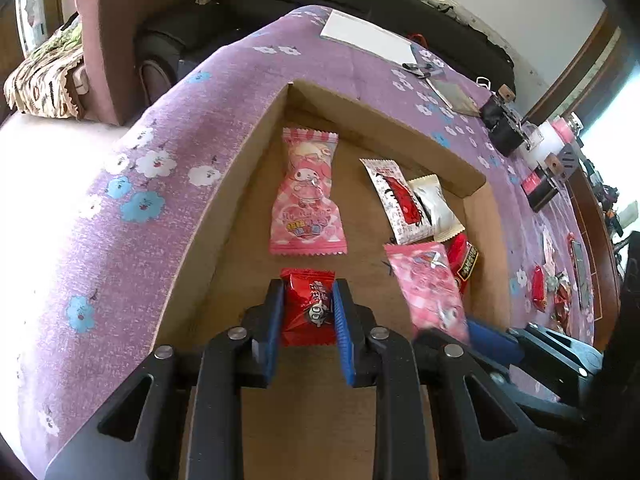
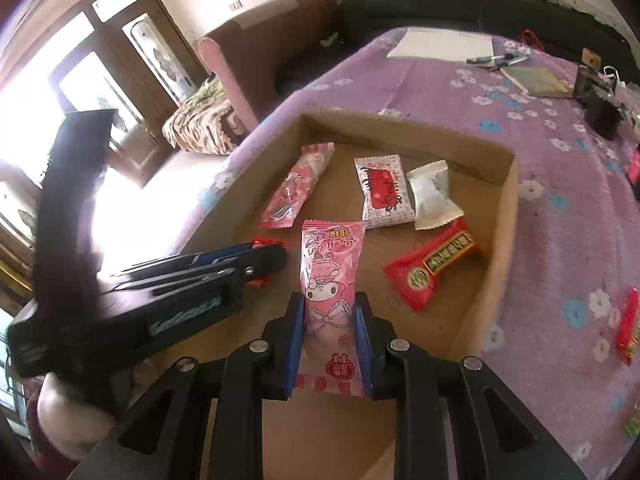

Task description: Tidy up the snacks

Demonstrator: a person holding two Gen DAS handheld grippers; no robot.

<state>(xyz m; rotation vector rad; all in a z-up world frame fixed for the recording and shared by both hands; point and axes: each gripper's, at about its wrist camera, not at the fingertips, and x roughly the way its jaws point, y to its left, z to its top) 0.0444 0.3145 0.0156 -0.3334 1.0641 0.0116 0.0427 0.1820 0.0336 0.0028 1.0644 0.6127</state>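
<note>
Left tool (image 1: 308,312) pinches crinkly red packet (image 1: 308,304) — glossy foil.

1. The red packet (image 1: 308,308) between the left gripper's pads shows "00" in white.
2. The pink packet (image 2: 330,300) and the red bar wrapper (image 2: 434,266) carry characters too small to read.

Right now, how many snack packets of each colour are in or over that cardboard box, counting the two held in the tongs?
Pink: 2, one lying flat, one held in the right tongs
Red: 2, one lying flat, one held in the left tongs
White with red print: 1
Plain white: 1
Total: 6
</note>
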